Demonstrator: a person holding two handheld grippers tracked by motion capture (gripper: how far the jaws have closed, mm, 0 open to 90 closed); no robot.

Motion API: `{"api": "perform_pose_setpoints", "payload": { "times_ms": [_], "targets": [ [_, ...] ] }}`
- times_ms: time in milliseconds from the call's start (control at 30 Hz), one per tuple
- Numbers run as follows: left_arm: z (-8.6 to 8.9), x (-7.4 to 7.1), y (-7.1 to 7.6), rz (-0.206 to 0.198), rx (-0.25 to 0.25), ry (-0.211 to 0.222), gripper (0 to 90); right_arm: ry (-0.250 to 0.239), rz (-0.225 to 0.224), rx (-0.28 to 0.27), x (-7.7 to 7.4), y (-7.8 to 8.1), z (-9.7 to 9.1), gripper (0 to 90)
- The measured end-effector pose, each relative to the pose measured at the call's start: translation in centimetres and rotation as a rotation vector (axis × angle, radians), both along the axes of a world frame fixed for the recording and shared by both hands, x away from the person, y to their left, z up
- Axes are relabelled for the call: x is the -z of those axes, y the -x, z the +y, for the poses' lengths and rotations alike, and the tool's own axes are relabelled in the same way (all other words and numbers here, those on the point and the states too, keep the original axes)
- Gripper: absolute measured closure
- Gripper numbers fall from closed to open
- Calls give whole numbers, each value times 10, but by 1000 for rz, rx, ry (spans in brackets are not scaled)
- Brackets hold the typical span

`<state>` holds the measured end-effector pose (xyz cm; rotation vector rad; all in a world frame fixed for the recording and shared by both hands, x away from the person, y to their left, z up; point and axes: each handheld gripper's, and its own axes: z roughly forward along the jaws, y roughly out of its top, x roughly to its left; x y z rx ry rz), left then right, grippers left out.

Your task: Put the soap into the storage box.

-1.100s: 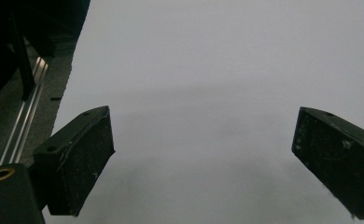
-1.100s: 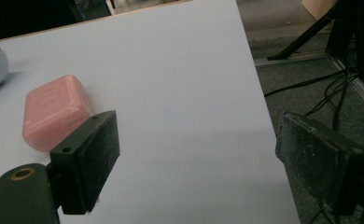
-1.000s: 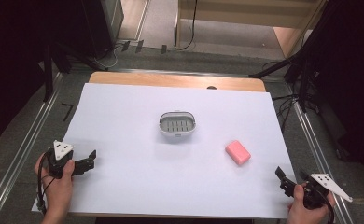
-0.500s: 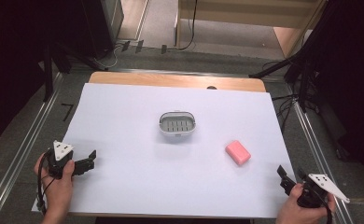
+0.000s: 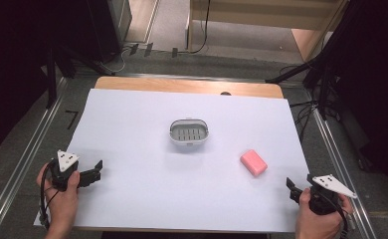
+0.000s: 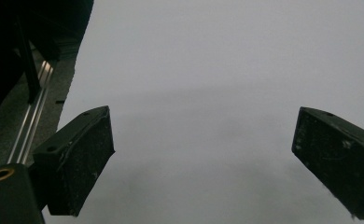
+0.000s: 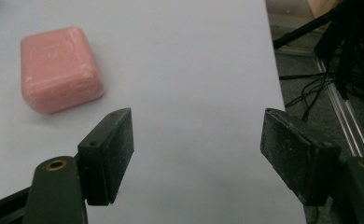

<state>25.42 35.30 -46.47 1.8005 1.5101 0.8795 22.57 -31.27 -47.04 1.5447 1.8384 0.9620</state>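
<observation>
The white sheet lies mostly bare. A grey slotted dish blocks the centre; a pink soap bar sits at its four o'clock, well apart, leaving a passable gap.

soap dish: grey tray with dark slots inside, white rim and base.
soap bar: plain pink, right of and nearer than the soap dish; pink as well in the right gripper view.
table: white sheet all round the soap dish; a light wooden strip runs along the edge beyond it.
left gripper: black body, pale grey three-cornered plate on top; fingers matt black with pale scuffs.
right gripper: black, with a pale grey plate; fingers black, specked grey.
floor: dark grey, with silver rails left and right of the table.
</observation>
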Motion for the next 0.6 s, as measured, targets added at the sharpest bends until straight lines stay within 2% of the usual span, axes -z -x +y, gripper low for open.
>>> {"api": "perform_pose_setpoints", "payload": {
  "times_ms": [267,367,400,433,467,533,600],
  "targets": [
    [-1,0,0,0,-2,0,60,40,173,-112,-6,-15,4,227],
    [-1,0,0,-1,-2,0,60,67,231,-141,-8,-21,6,179],
    [-1,0,0,-1,-2,0,60,67,231,-141,-8,-21,6,179],
    [-1,0,0,-1,-1,0,60,87,274,-153,-10,-25,9,137],
    [-1,0,0,-2,-2,1,60,87,274,-153,-10,-25,9,137],
    [-1,0,0,0,-3,0,60,107,319,-173,-11,-30,12,126],
    [-1,0,0,2,-3,0,60,121,345,-187,-12,-33,14,101]
  ]
}}
